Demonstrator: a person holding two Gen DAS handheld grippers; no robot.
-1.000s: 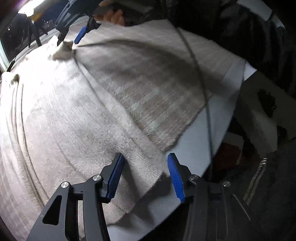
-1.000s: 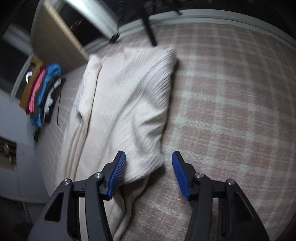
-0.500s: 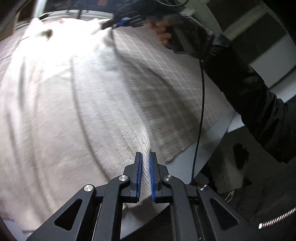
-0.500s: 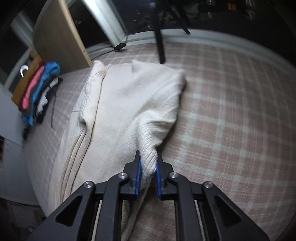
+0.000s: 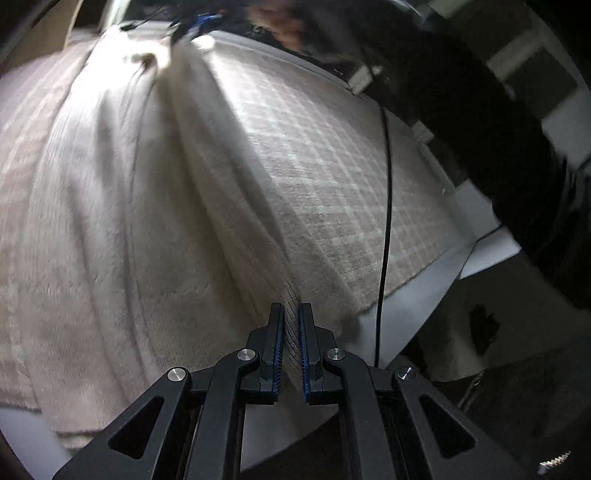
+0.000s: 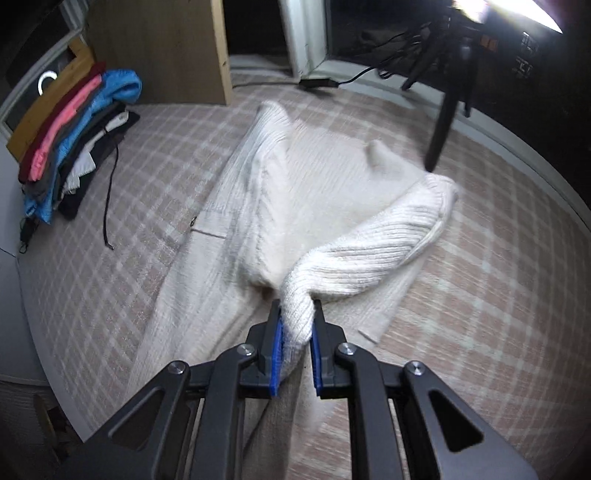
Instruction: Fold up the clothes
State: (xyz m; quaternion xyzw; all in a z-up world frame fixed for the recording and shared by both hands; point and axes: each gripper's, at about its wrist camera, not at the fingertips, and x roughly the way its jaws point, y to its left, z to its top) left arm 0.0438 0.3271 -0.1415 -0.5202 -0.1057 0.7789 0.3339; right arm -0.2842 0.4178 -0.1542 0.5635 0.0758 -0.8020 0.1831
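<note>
A cream ribbed knit sweater [image 6: 314, 192] lies spread on a pink plaid cloth [image 6: 480, 295]. My right gripper [image 6: 297, 325] is shut on one edge of the sweater and holds it lifted, with the fabric folding over itself. In the left wrist view the same sweater [image 5: 129, 221] stretches away across the plaid cloth [image 5: 332, 177]. My left gripper [image 5: 291, 321] is shut on another edge of it near the table's front edge. The right gripper shows small and blurred at the far end [image 5: 199, 22].
A stack of folded clothes [image 6: 74, 140] in red, pink, blue, grey and black lies at the far left, with a black cord [image 6: 109, 199] beside it. A wooden panel [image 6: 159, 48] stands behind. A black tripod leg [image 6: 439, 133] stands far right. A black cable [image 5: 386, 221] hangs by my left gripper.
Both grippers went from open to shut on the sweater's edges, then lifted. The right gripper has pulled its edge up and over, so the fabric now folds.
</note>
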